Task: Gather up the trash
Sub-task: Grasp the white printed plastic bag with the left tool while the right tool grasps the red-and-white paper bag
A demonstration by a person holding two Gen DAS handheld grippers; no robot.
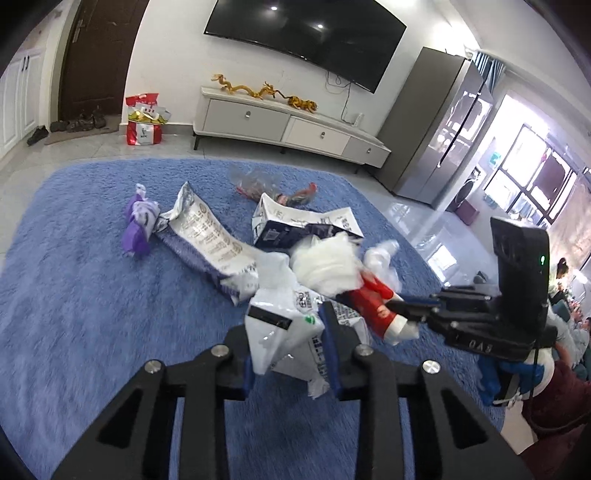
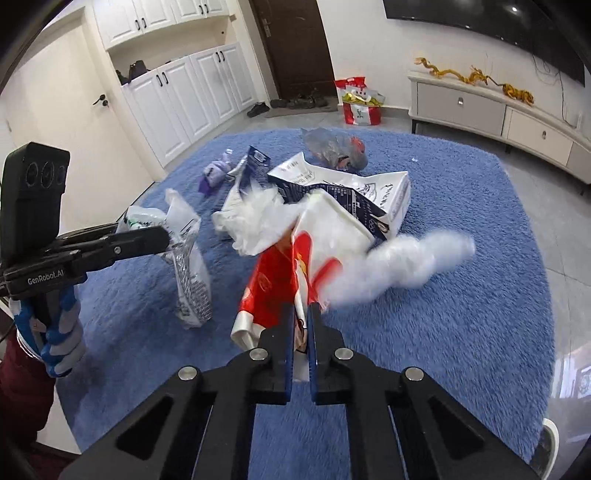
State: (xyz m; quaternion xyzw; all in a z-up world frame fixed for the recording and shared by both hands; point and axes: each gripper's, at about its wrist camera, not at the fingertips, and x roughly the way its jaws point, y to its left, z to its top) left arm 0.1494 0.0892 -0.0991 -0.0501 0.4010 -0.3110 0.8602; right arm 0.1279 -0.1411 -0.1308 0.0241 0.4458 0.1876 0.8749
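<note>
My left gripper [image 1: 291,325] is shut on a white plastic wrapper [image 1: 284,328] and holds it above the blue rug [image 1: 92,302]; it also shows in the right wrist view [image 2: 162,236], with the wrapper [image 2: 188,269] hanging from it. My right gripper [image 2: 301,314] is shut on a red and white wrapper [image 2: 273,284] with white plastic [image 2: 402,266] trailing; it shows in the left wrist view [image 1: 391,306] too. On the rug lie a long white packet [image 1: 210,236], a dark carton [image 1: 295,225], a purple wrapper [image 1: 140,225] and a clear bag [image 1: 273,184].
A white TV cabinet [image 1: 288,125] stands beyond the rug under a wall TV [image 1: 306,33]. A red shopping bag [image 1: 144,122] sits on the tile floor by the dark door. A grey fridge [image 1: 439,125] is at the right. White cupboards [image 2: 184,92] line the left wall.
</note>
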